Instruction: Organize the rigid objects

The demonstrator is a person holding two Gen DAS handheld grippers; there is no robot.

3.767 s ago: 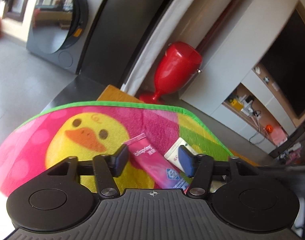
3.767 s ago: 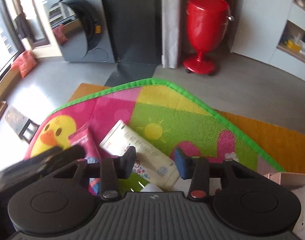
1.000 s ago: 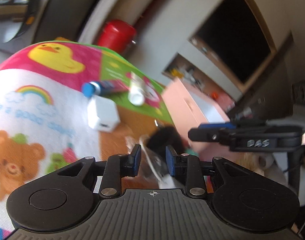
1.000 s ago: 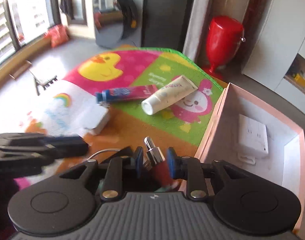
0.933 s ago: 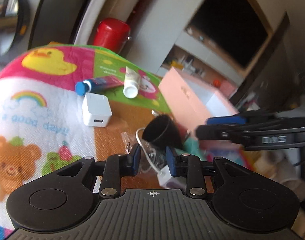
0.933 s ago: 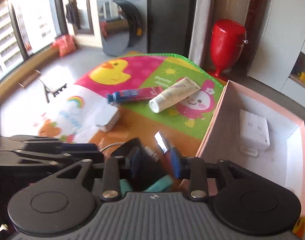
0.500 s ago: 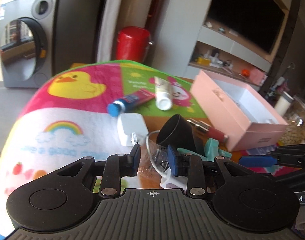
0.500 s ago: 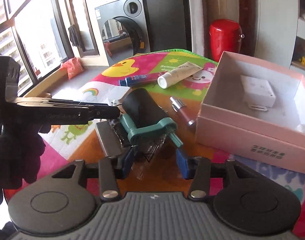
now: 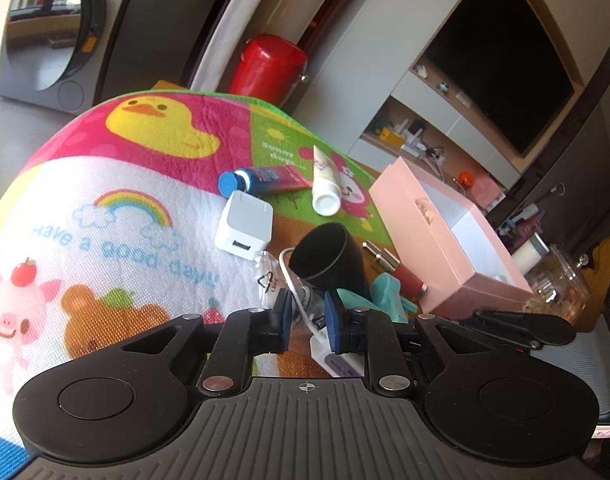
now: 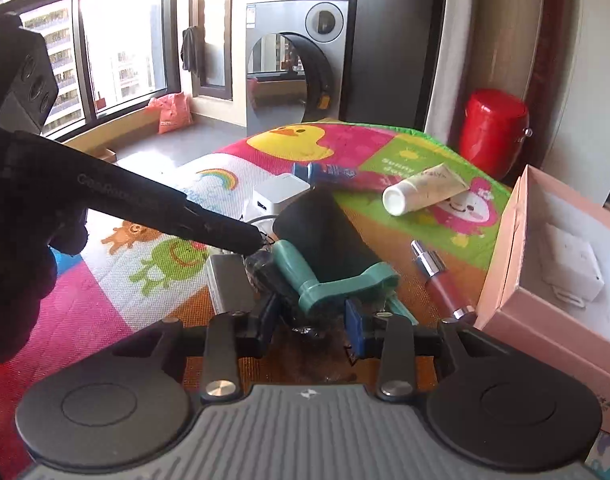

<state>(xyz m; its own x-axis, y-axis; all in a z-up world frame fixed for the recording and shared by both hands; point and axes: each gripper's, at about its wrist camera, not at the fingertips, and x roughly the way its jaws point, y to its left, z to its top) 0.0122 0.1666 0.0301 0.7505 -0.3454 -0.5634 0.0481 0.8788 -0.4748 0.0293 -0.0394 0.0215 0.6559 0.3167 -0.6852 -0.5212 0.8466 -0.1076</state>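
Observation:
A black cone with a teal handle [image 10: 325,240] lies on the mat and also shows in the left wrist view [image 9: 329,256]. My left gripper [image 9: 307,322] is narrowly open around a clear plastic bag holding a white cable [image 9: 293,292]. My right gripper [image 10: 311,330] is open just in front of the teal handle [image 10: 337,284] and the crinkled bag. The open pink box [image 10: 553,280] at the right holds a white adapter [image 10: 573,264]. A white charger cube [image 9: 245,226], a blue-capped pink tube [image 9: 265,180], a cream tube [image 10: 423,190] and a red lipstick [image 10: 441,280] lie nearby.
A grey power bank [image 10: 225,284] lies left of the handle. The cartoon mat [image 9: 105,216] covers the round table. A red bin [image 10: 495,132], a washing machine [image 10: 297,64] and a TV cabinet [image 9: 485,92] stand beyond. A glass jar [image 9: 557,284] stands by the box.
Both grippers have come down and closer to the pile around the black cone. The left fingers now straddle the clear bag with the cable. The right gripper stays open.

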